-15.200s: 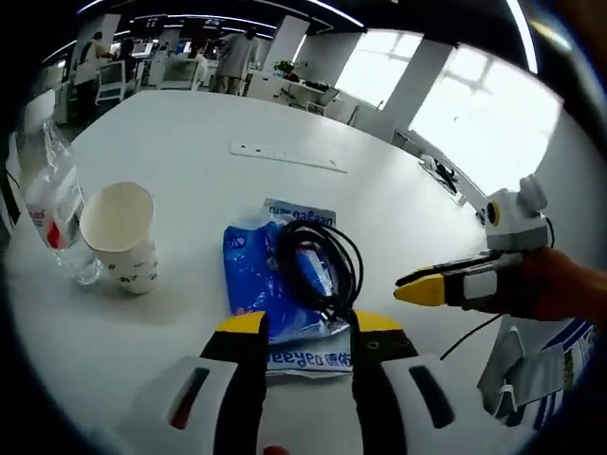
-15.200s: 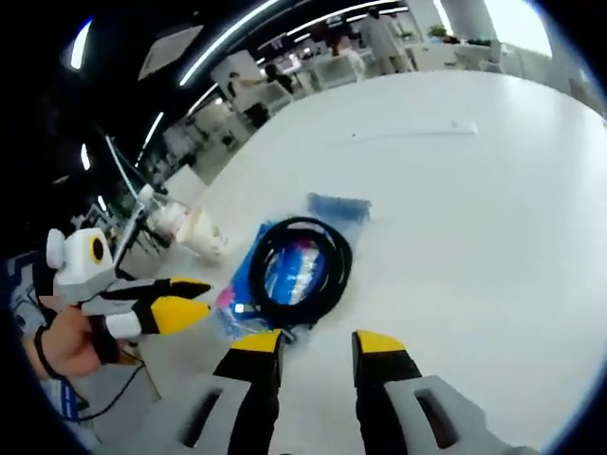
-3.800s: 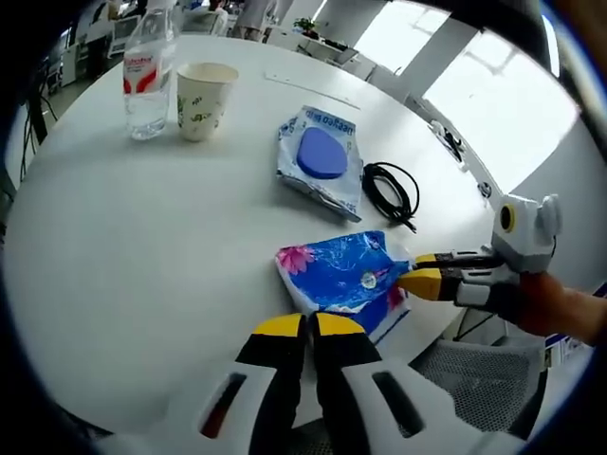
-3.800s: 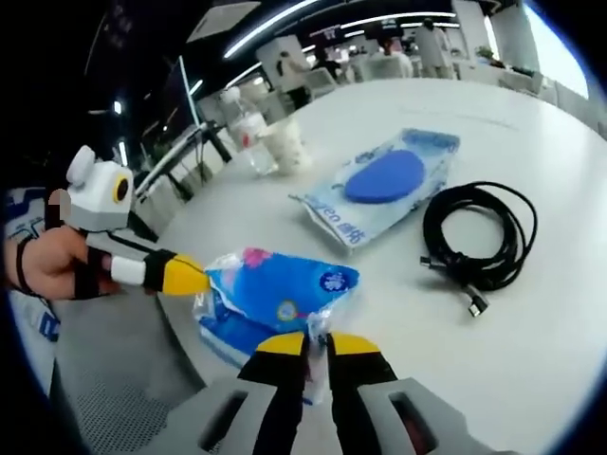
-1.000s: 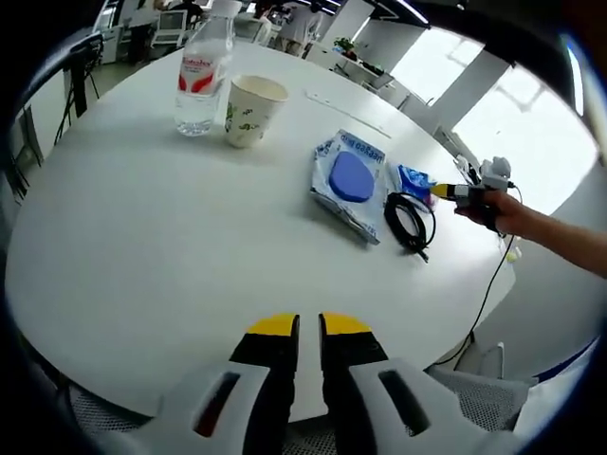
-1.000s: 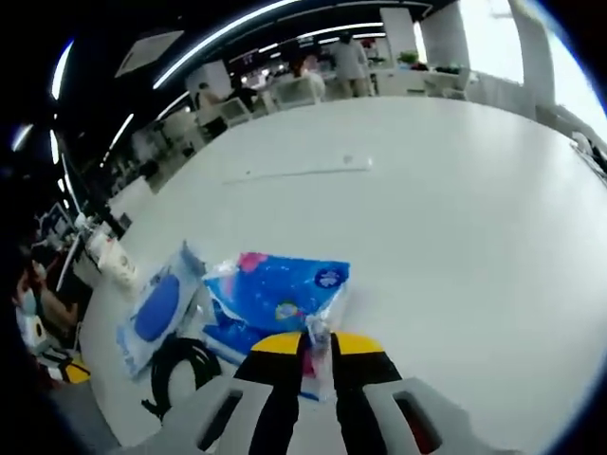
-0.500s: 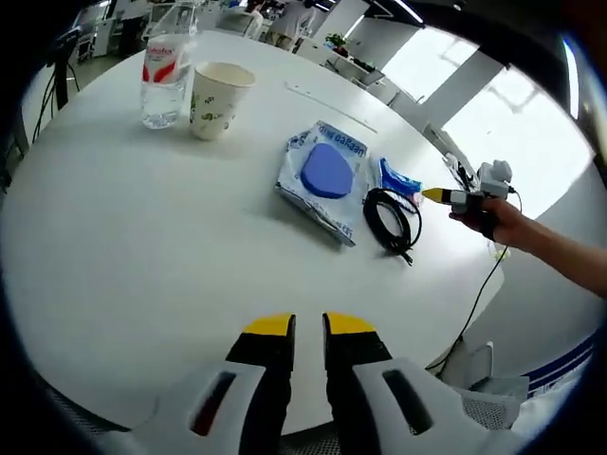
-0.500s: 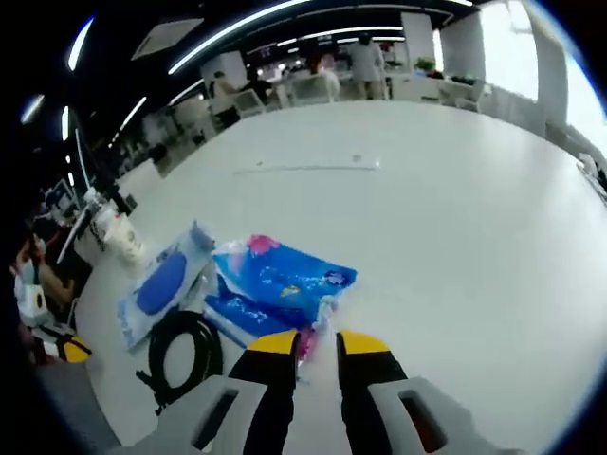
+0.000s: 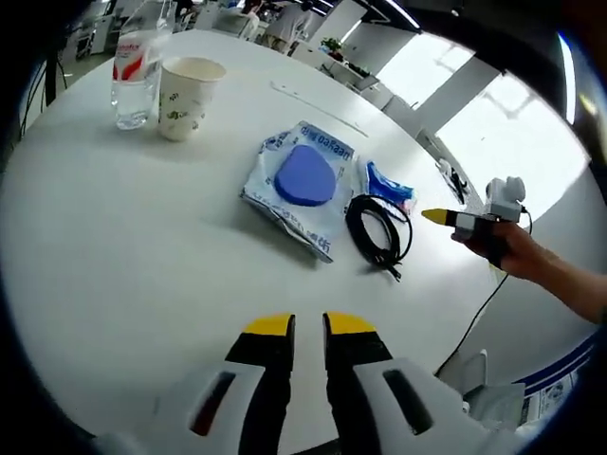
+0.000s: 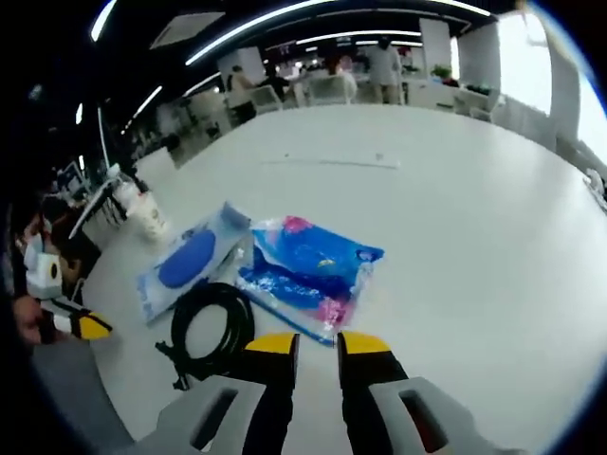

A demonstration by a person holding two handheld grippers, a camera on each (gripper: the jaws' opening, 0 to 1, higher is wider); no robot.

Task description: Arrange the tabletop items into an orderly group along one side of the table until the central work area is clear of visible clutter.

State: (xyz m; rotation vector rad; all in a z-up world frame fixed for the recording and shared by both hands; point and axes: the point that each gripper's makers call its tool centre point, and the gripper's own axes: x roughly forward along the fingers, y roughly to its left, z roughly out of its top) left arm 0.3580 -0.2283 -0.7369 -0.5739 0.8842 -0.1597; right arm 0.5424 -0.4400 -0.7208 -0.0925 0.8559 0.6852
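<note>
In the left gripper view the left gripper (image 9: 306, 327) hangs low over the near part of the round white table (image 9: 123, 237), its yellow-tipped jaws pointing across the top, a narrow gap between them and nothing in that gap. The right gripper (image 9: 434, 217) comes in from the right side of that view, held level by a hand (image 9: 503, 248) whose forearm runs off the picture's edge; from this angle its jaws read as one yellow tip, so their gap cannot be judged there. The right gripper view settles it: the right gripper (image 10: 317, 343) has its jaws slightly apart and empty, just short of the blue flowered packet (image 10: 311, 270).

That packet lies flat on the table, touching or overlapping the clear pouch with a blue oval (image 10: 187, 261) beside it, and the coiled black cable (image 10: 209, 329) sits just beside both. In the left gripper view the pouch (image 9: 302, 183) lies nearest the middle, the cable (image 9: 377, 230) next to it, and the flowered packet (image 9: 387, 186) mostly hidden behind them (only a blue strip shows). A paper cup (image 9: 182, 96) and a water bottle (image 9: 133, 74) stand together well apart from this cluster; the bottle's top is cut off. The print on the packs is too small to read.
</note>
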